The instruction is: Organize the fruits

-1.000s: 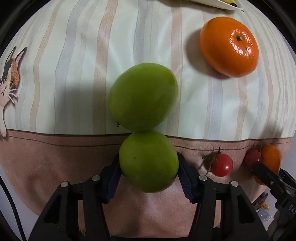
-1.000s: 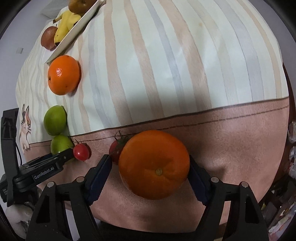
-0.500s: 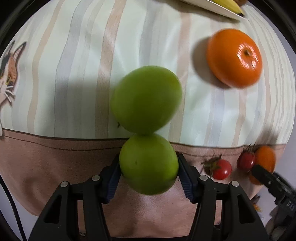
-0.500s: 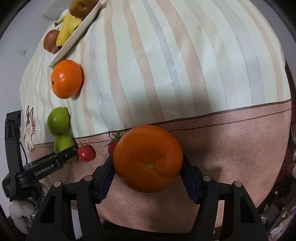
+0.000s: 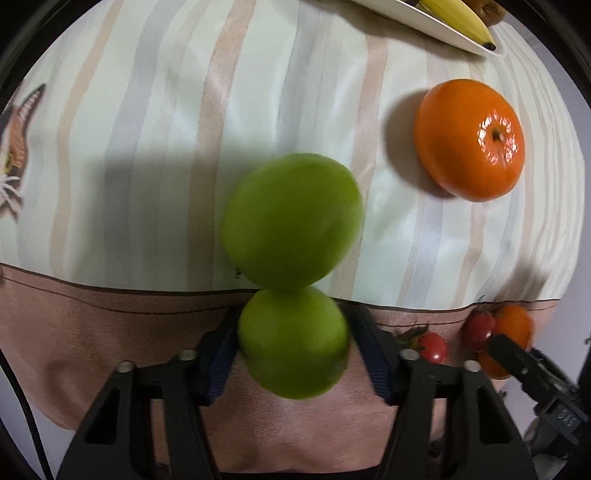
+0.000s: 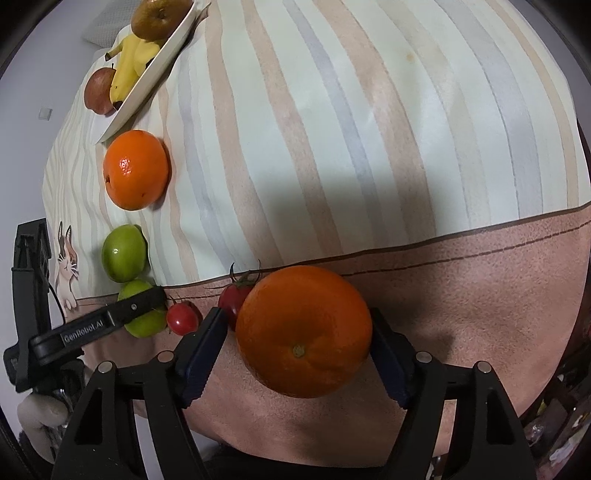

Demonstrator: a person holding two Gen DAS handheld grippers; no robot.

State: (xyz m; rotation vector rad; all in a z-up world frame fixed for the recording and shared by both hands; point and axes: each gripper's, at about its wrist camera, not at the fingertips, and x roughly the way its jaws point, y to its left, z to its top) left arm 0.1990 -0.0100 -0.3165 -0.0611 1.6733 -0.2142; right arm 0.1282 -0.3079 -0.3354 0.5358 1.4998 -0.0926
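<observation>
My left gripper (image 5: 293, 317) points down, its jaws closing, with both pads pressed on a small green fruit (image 5: 291, 343) at the cloth's brown border. A bigger green fruit (image 5: 291, 221) touches it on the far side. My right gripper (image 6: 295, 317) has its jaws opening around an orange (image 6: 303, 332) that rests on the brown border. Its left pad stands slightly off the peel. Two cherry tomatoes (image 6: 183, 319) (image 6: 232, 304) lie between the two grippers. A second orange (image 6: 135, 170) sits on the striped cloth near a white plate (image 6: 147, 88).
The plate holds a banana (image 6: 129, 70) and a brown pear (image 6: 159, 14), with a red apple (image 6: 98, 90) beside it. A cat print (image 6: 68, 266) marks the cloth's left side. The table edge runs just behind both grippers. Bare striped cloth (image 6: 351, 129) spreads to the right.
The left view has slid toward the plate, with the green fruit still in the jaws. The right jaws closed onto the orange, then eased off it again.
</observation>
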